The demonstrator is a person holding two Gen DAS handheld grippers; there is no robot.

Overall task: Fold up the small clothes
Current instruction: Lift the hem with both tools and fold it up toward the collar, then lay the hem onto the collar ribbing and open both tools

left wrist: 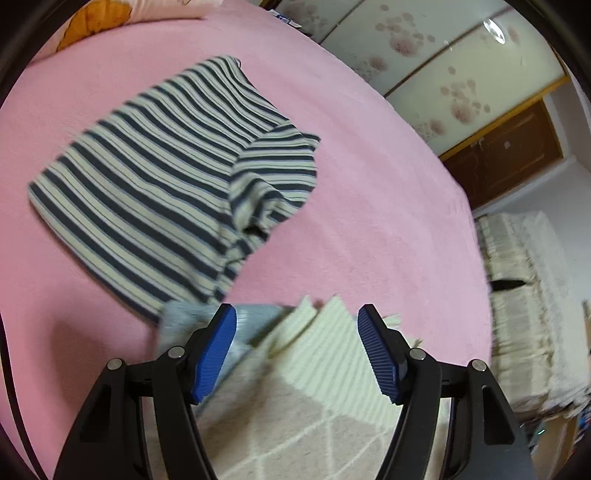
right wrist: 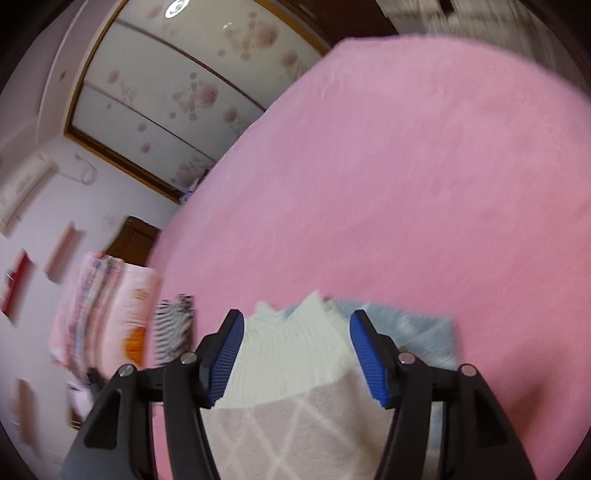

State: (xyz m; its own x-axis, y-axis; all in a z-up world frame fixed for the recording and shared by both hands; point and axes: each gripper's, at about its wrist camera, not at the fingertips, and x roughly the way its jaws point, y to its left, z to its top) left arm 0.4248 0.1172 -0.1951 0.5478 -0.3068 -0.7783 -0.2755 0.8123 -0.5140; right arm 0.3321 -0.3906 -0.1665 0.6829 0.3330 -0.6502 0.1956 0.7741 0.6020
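A cream ribbed garment [left wrist: 332,354] with a beige diamond-patterned part lies on the pink bed, on a light blue-grey cloth [left wrist: 184,321]. My left gripper [left wrist: 297,350] is open just above it, blue pads either side. A navy-and-cream striped garment [left wrist: 155,177] lies folded farther up the bed. In the right wrist view the same cream garment [right wrist: 291,362] and the blue-grey cloth [right wrist: 424,336] lie under my open right gripper [right wrist: 297,358]. The striped garment [right wrist: 173,325] shows at the left, blurred.
The pink bed cover [left wrist: 369,206] spreads around the clothes. A pillow [left wrist: 122,14] lies at the head. Sliding wardrobe doors with a floral print [left wrist: 443,66] stand beyond the bed's edge, with a white-covered piece of furniture [left wrist: 524,295] at the right.
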